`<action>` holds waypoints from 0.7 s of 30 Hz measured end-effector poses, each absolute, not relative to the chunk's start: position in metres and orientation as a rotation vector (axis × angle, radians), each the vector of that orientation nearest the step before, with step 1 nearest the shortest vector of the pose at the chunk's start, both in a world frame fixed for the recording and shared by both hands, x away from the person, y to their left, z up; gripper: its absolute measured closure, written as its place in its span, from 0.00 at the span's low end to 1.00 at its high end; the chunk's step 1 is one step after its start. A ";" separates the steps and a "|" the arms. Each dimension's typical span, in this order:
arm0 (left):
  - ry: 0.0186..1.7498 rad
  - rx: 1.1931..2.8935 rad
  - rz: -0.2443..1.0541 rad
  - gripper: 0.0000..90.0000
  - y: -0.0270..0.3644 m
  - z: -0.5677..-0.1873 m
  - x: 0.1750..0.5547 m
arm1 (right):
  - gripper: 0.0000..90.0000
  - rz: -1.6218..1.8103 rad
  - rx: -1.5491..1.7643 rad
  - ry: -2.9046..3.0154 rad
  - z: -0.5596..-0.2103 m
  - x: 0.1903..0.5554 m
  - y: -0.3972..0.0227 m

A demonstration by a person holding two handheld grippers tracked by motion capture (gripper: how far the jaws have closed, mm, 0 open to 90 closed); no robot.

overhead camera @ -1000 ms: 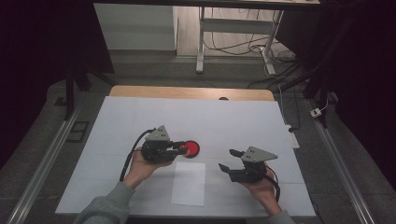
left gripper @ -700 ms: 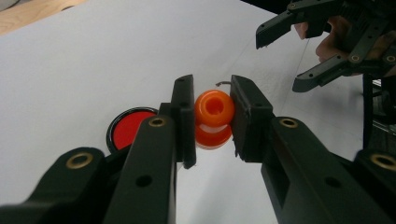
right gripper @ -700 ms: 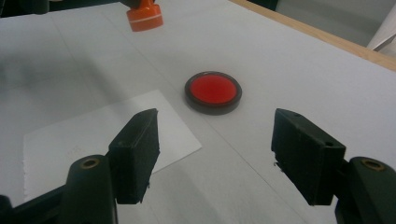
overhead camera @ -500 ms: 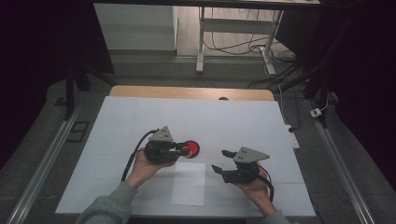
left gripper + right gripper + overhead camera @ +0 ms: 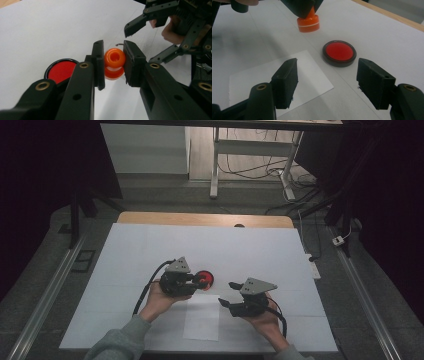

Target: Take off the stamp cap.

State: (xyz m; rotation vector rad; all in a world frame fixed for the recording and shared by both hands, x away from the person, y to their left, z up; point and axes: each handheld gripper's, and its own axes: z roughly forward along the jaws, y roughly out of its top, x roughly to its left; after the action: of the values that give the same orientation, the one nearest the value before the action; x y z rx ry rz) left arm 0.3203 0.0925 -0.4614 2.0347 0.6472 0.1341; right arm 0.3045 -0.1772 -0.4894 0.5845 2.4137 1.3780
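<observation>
My table (image 5: 150,245), under its white cover, takes up most of the scene, with a strip of bare wood showing along its far edge and wide open white surface to the far side, left and right of my hands; the near edge lies just below my forearms. On the near middle of it lies a white sheet of paper (image 5: 202,319), its far right corner pointing toward the ink pad and its edges flat on the cover. My left gripper (image 5: 200,281) lies low over the table just beyond the paper's far left corner, and its jaws are clenched on the orange stamp (image 5: 114,64), one pad on either side of the knob. My right gripper (image 5: 229,293) hangs to the right of the paper, well apart from the table's right edge, jaws released and standing wide with nothing between them; they have just been closing a little. The round ink pad (image 5: 339,53), red in a dark rim, sits on the bare cover just beyond the paper and beside the stamp, apart from both. In the right gripper view the stamp's flat base hangs just above the cover, to the left of the pad.
</observation>
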 end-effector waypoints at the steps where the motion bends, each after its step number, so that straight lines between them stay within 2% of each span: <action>1: 0.646 2.034 0.133 0.80 0.092 -0.461 0.320 | 0.37 1.376 0.575 2.417 -0.490 0.305 -0.176; 21: 0.630 2.042 0.117 0.80 0.083 -0.465 0.320 | 0.39 1.358 0.559 2.444 -0.498 0.309 -0.153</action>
State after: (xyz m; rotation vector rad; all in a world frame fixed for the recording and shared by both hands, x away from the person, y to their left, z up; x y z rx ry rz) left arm 0.3201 0.0829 -0.4645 2.0424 0.6297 0.1169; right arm 0.3088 -0.1531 -0.4978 0.5586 2.4436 1.3576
